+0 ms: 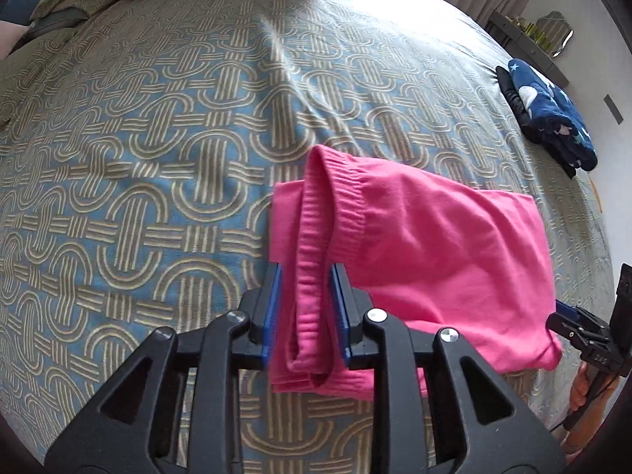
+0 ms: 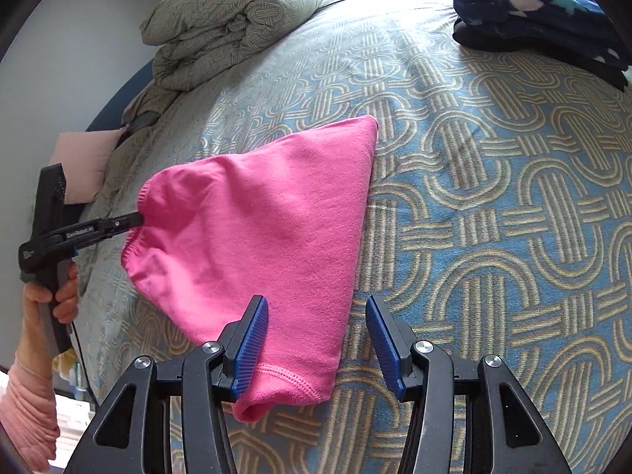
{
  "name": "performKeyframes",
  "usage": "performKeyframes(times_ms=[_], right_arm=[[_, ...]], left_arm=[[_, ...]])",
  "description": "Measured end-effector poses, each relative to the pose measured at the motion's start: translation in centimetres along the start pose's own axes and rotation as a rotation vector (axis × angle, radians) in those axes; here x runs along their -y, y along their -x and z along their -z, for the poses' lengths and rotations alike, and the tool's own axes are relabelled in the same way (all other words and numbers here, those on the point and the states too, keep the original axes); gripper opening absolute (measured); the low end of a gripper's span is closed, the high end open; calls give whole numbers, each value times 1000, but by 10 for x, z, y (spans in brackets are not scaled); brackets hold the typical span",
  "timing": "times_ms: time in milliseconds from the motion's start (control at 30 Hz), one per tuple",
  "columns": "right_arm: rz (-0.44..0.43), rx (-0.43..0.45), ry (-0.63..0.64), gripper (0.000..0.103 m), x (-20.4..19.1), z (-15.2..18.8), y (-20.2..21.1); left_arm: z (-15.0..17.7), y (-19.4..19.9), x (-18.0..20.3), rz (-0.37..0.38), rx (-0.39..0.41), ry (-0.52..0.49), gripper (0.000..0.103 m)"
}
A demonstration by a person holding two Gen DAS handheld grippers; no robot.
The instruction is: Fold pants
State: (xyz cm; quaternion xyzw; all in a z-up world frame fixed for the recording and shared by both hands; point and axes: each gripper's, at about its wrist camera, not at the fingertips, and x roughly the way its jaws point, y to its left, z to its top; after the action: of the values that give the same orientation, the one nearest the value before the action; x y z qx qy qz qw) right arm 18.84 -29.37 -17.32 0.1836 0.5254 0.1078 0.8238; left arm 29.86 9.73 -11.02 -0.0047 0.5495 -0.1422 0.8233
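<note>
Pink pants (image 1: pixel 434 245) folded small on the bedspread (image 1: pixel 138 158), near the front edge. Left gripper (image 1: pixel 306 308) spread a little around the ribbed waistband, pads apparently not pressing, probably to release. Right gripper (image 2: pixel 316 339) spread wide, empty over the near corner

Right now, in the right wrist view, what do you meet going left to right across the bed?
The hand holding the left claw → pink pants → bare patterned bedspread → folded dark blue blanket at the far right.
</note>
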Motion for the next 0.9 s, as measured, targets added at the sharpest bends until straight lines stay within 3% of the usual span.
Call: performKeyframes(times_ms=[67, 133, 333, 900], right_arm=[[8, -5, 7, 52, -2, -1, -2], [15, -10, 6, 52, -4, -2, -4], [30, -7, 3, 52, -9, -10, -8], [75, -20, 29, 53, -20, -15, -14]], left_arm=[[4, 0, -5, -6, 4, 6, 43], [6, 1, -8, -21, 11, 0, 48], [15, -11, -15, -22, -20, 11, 49], [23, -5, -13, -8, -3, 19, 50]])
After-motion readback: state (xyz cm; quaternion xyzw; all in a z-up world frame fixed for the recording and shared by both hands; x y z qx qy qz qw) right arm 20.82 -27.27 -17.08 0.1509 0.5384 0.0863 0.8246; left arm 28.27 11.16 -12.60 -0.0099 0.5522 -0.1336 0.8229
